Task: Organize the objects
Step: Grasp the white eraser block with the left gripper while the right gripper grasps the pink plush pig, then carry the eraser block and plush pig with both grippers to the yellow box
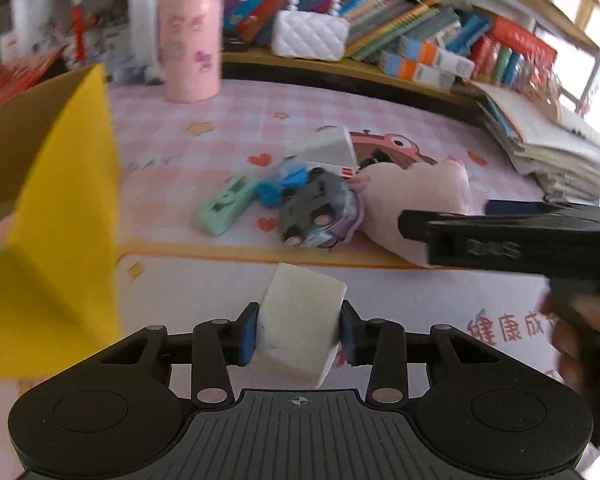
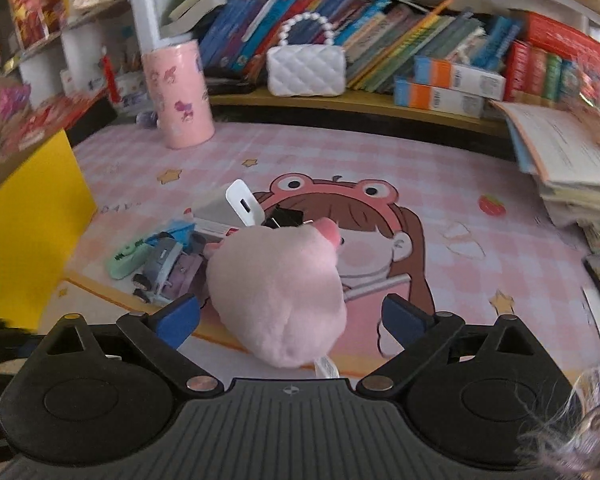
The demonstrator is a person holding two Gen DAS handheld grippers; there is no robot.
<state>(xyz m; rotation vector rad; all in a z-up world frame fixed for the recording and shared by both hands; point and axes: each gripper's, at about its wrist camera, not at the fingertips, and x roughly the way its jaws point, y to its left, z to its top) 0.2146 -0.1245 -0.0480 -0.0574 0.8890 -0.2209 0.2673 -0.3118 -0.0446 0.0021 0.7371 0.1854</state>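
Observation:
My left gripper (image 1: 299, 330) is shut on a white eraser block (image 1: 300, 322), held above the pink desk mat (image 1: 420, 136). A yellow cardboard box (image 1: 60, 208) stands open to its left. My right gripper (image 2: 290, 320) is open, its fingers on either side of a pink plush toy (image 2: 276, 288) that lies on the mat; it also shows in the left wrist view (image 1: 412, 200). Beside the plush lies a pile: a grey toy car (image 1: 316, 208), a mint green correction tape (image 1: 228, 200), a blue piece (image 1: 284, 184) and a white charger (image 2: 242, 202).
A pink cylinder holder (image 2: 178, 96) stands at the back of the mat. A white quilted purse (image 2: 306, 64) and rows of books sit on the shelf behind. A stack of notebooks (image 2: 572, 168) lies at the right. The yellow box also shows in the right wrist view (image 2: 28, 224).

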